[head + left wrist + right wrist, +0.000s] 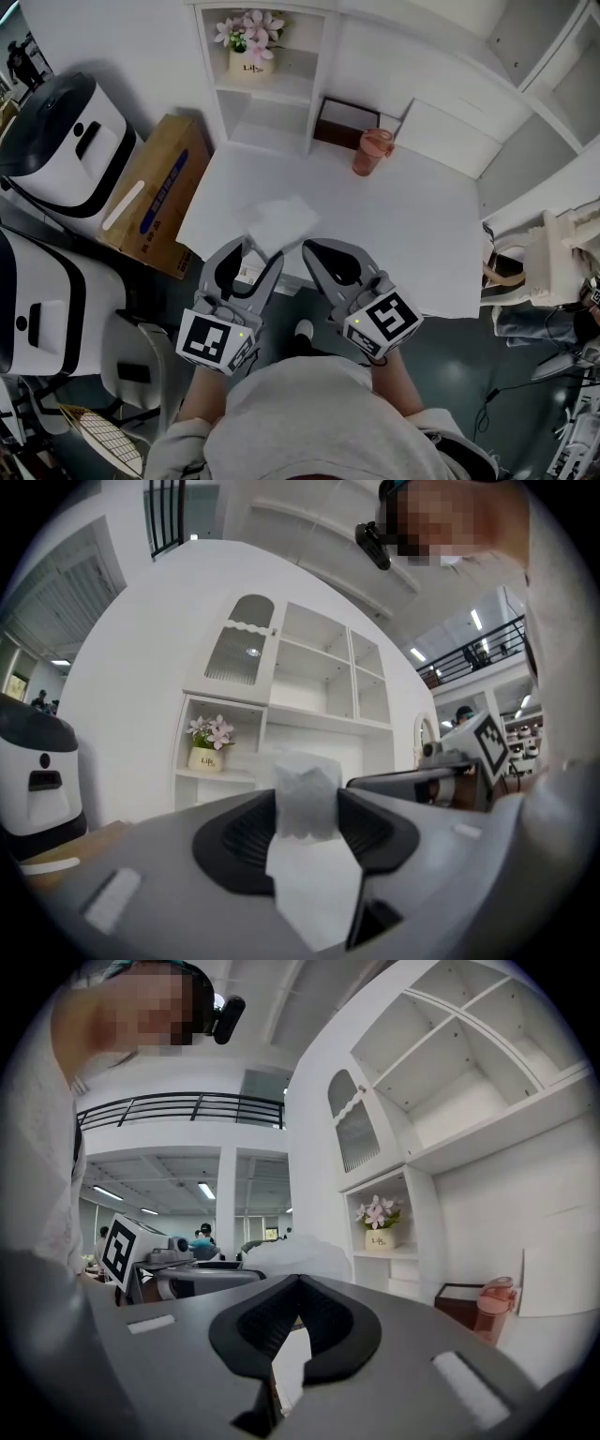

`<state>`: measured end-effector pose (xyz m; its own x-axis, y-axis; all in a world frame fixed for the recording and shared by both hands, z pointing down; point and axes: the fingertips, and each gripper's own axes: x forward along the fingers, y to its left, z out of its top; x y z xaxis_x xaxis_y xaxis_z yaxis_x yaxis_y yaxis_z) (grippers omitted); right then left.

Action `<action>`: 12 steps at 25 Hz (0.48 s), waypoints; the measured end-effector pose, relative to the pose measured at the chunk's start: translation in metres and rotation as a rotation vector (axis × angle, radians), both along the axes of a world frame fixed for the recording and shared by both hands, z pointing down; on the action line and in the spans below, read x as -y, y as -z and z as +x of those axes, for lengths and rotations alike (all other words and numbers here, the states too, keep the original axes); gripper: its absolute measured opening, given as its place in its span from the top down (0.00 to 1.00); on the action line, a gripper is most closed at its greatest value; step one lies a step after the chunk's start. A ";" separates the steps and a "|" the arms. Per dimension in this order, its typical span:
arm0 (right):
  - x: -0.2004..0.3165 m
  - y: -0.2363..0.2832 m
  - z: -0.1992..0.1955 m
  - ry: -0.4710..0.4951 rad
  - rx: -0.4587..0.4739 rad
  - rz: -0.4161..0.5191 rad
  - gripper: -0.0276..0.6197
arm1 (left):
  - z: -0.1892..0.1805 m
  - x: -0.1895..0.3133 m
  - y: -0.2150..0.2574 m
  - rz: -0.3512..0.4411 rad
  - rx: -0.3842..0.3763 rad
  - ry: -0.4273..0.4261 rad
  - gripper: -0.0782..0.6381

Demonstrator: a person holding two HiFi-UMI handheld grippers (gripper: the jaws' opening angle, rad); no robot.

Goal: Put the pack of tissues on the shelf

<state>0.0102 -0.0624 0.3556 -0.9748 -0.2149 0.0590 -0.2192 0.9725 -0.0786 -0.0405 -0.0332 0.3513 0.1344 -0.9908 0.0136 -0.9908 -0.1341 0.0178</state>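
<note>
The left claw (260,249) sits closest, low in the head view, and it is clamped on the pack of tissues (277,220). In the left gripper view the soft white pack fills the gap between the two pads, which press on its sides. The right claw (314,248) rides beside it with its tips together and nothing in them. The pack hangs above the near edge of the white tabletop (403,225), well apart from the shelf (267,92) at the far side.

This looks like the carrying step: the pack is lifted but not yet delivered. The next move probably calls for taking it forward across the tabletop, passing left of the pink cup (372,152). It should then go into a free compartment, perhaps the one under the flower pot (251,42). There the pack should be set flat on the board before the pads part.
</note>
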 end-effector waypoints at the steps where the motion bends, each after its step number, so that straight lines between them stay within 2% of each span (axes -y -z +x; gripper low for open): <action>1: 0.004 0.001 0.000 0.006 0.003 0.000 0.95 | 0.000 0.003 0.000 0.000 0.003 0.005 0.61; 12: 0.039 0.000 0.007 0.061 0.025 -0.005 0.95 | 0.009 0.037 0.003 0.019 0.001 0.065 0.61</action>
<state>0.0168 -0.1017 0.3559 -0.9873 -0.1549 0.0354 -0.1575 0.9836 -0.0879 -0.0316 -0.0700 0.3480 0.0701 -0.9975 -0.0055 -0.9974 -0.0702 0.0147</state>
